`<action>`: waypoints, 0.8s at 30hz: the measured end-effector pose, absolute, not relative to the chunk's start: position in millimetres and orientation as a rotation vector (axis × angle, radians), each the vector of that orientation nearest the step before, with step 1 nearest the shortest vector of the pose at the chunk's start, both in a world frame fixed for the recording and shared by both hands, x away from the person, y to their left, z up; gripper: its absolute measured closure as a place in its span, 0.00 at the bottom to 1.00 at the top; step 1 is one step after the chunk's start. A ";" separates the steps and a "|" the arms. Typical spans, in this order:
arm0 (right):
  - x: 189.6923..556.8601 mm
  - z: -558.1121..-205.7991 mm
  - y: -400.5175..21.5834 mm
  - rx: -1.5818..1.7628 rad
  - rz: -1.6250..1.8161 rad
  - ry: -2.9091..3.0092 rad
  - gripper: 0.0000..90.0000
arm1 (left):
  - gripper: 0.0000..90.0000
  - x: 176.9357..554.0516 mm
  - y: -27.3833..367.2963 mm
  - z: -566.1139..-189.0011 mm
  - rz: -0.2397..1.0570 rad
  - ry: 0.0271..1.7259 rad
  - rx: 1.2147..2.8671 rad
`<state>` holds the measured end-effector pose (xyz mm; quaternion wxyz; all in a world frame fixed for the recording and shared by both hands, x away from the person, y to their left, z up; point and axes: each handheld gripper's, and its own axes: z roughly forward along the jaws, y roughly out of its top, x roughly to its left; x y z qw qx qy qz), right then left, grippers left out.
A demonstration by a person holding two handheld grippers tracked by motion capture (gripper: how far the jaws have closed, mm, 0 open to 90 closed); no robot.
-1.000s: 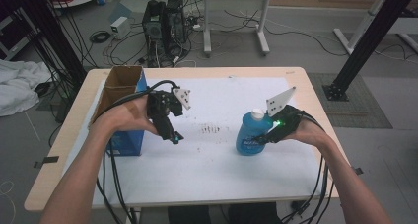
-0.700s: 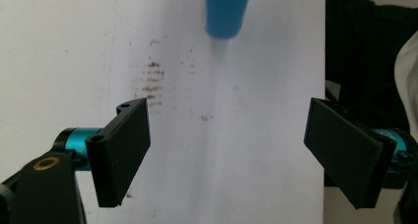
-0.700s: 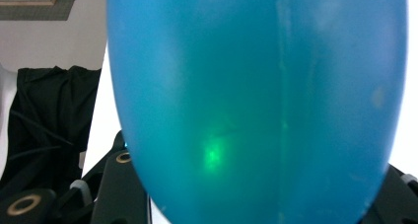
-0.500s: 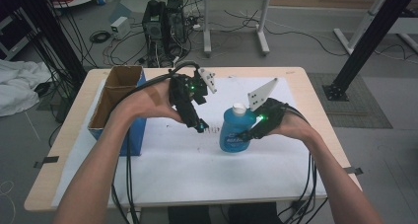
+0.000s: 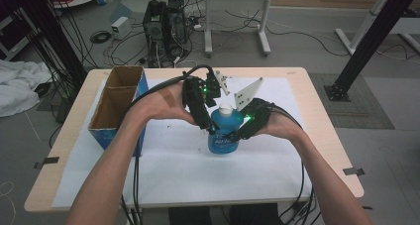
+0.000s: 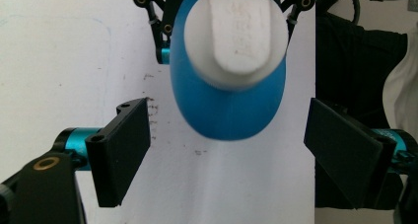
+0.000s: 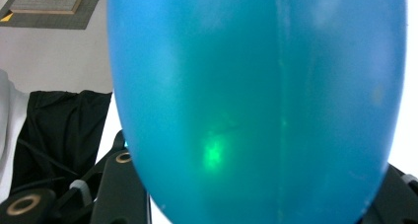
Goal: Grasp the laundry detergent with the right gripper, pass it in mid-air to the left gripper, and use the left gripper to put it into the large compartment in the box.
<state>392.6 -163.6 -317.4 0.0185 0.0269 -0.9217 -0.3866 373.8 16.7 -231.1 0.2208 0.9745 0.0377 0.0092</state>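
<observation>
A blue bottle with a white cap stands upright over the white sheet at the table's middle. My right gripper comes in from the right and is shut on the bottle's body. In the right gripper view the bottle bulges between the two jaws. My left gripper points down at the bottle's left side and is open. In the left gripper view the cap and the blue shoulder lie ahead of the wide-apart pads, which do not touch them.
An open cardboard box with blue sides stands at the table's left. A white sheet covers most of the wooden tabletop. Cables trail from both grippers over the front edge. Beyond the table are computer cases and cables on the floor.
Both hands have moved toward the table's middle. The right gripper carried the bottle leftward; the left gripper came right, from beside the box to the bottle's cap.
</observation>
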 end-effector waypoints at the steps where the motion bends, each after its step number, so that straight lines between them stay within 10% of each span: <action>1: 392.7 -317.6 -163.5 0.094 -1.200 -2.864 0.51 | 0.20 375.1 15.1 -232.0 0.030 0.085 2.705; 24: 402.7 -322.1 -155.6 0.086 -1.204 -2.867 0.51 | 0.25 386.9 3.5 -244.8 0.018 0.123 2.708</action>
